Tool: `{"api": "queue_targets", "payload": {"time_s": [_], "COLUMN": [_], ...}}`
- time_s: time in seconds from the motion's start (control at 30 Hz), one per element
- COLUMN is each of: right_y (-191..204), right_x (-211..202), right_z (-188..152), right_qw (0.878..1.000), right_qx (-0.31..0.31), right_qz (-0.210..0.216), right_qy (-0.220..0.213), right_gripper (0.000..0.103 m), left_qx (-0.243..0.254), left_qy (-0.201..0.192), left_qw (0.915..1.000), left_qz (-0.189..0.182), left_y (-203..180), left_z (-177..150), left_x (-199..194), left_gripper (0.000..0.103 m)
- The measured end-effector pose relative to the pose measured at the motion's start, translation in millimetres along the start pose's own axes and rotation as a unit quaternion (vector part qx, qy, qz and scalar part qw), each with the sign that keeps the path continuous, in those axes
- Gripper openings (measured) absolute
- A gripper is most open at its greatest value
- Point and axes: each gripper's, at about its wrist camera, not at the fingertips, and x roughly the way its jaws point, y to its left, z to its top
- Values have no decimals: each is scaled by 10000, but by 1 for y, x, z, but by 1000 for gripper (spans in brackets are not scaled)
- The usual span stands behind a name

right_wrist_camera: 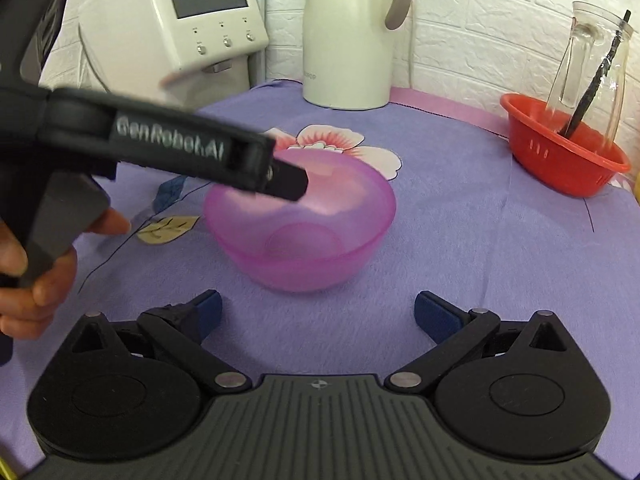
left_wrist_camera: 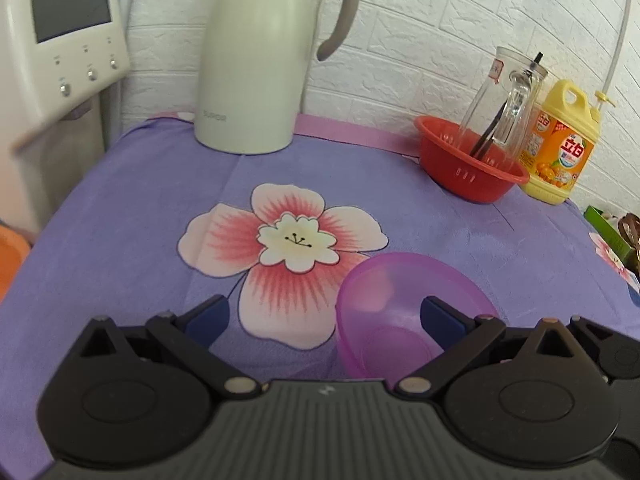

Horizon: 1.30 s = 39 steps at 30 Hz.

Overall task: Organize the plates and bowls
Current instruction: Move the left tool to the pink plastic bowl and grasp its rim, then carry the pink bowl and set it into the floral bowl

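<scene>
Translucent purple bowl (right_wrist_camera: 300,220) stood upright on the purple floral tablecloth (right_wrist_camera: 460,248), mid-table. Left gripper (left_wrist_camera: 324,316) was spread wide, straddling the bowl's near rim: one blue pad (left_wrist_camera: 440,314) inside the bowl, the other outside; contact with the rim could not be made out. A hand (right_wrist_camera: 36,280) held its grip. Right gripper (right_wrist_camera: 316,310) hung open just short of the bowl, apart from it. Behind: white thermos jug (right_wrist_camera: 346,36), and a red colander basket (right_wrist_camera: 560,160) holding a glass carafe (right_wrist_camera: 588,72).
</scene>
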Motion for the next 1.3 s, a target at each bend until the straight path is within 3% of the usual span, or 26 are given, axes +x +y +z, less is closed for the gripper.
{"api": "queue_targets", "payload": {"time_s": [0.17, 0.27, 0.33, 0.4, 0.77, 0.97, 1.17, 1.3], "right_y": [-1, -3, -4, -4, -1, 0, 2, 1], "right_x": [13, 19, 21, 19, -23, -84, -171, -227], "right_z": [10, 13, 15, 17, 22, 14, -22, -63], "right_qw": [10000, 9999, 9999, 9998, 9970, 9940, 9908, 9923], "right_qx": [10, 75, 60, -50, -198, -269, -259, -30], "right_qz": [0, -30, -15, -2, -271, -377, -509, -495], "right_qy": [-35, -105, -146, -211, -693, -992, -1227, -1135], "right_gripper": [103, 103, 103, 103, 103, 103, 103, 103], "left_qx": [121, 249, 345, 276, 555, 679, 925, 1008], "left_qy": [61, 75, 68, 107, -342, -593, -640, -404], "left_qw": [9996, 9990, 9985, 9982, 9958, 9924, 9857, 9814], "left_qz": [-264, -359, -411, -523, -647, -841, -1256, -1583], "left_y": [-3, -5, -6, -6, -49, -91, -151, -192], "left_z": [6, 5, 6, 7, 11, 5, -31, -75], "left_x": [18, 26, 27, 26, -26, -83, -142, -172], "left_gripper": [95, 77, 60, 56, 55, 55, 55, 56]}}
